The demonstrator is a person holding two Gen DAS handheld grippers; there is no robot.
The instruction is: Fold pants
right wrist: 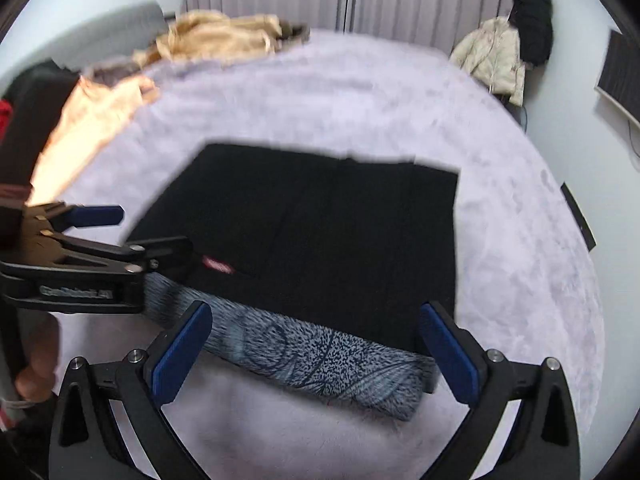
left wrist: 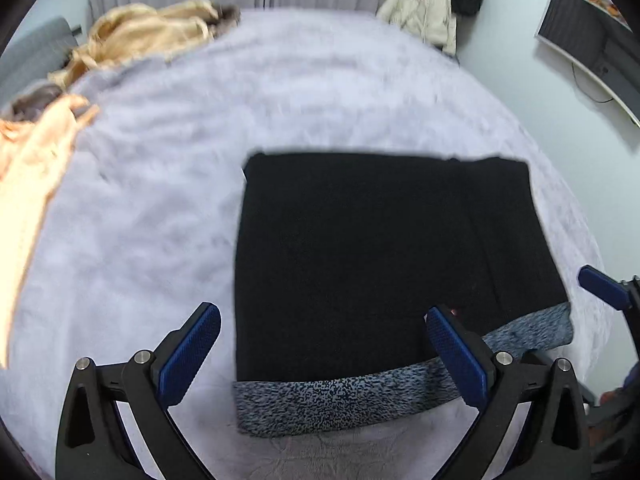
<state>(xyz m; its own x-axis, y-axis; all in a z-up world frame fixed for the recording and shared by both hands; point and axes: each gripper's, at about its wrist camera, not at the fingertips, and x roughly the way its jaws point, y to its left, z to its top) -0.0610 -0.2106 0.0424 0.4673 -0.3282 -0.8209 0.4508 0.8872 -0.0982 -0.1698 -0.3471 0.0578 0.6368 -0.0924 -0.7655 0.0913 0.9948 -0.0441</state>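
Observation:
The black pants lie folded into a flat rectangle on the lavender bed cover. Their speckled grey waistband sticks out along the near edge. My left gripper is open and empty, above the pants' near left edge. My right gripper is open and empty, above the waistband of the pants. The left gripper also shows in the right wrist view, at the pants' left corner. One right fingertip shows at the right edge of the left wrist view.
Tan clothes lie heaped at the bed's far left, with more tan cloth along the left edge. A cream jacket and a dark garment hang at the far right wall. A monitor stands at the right.

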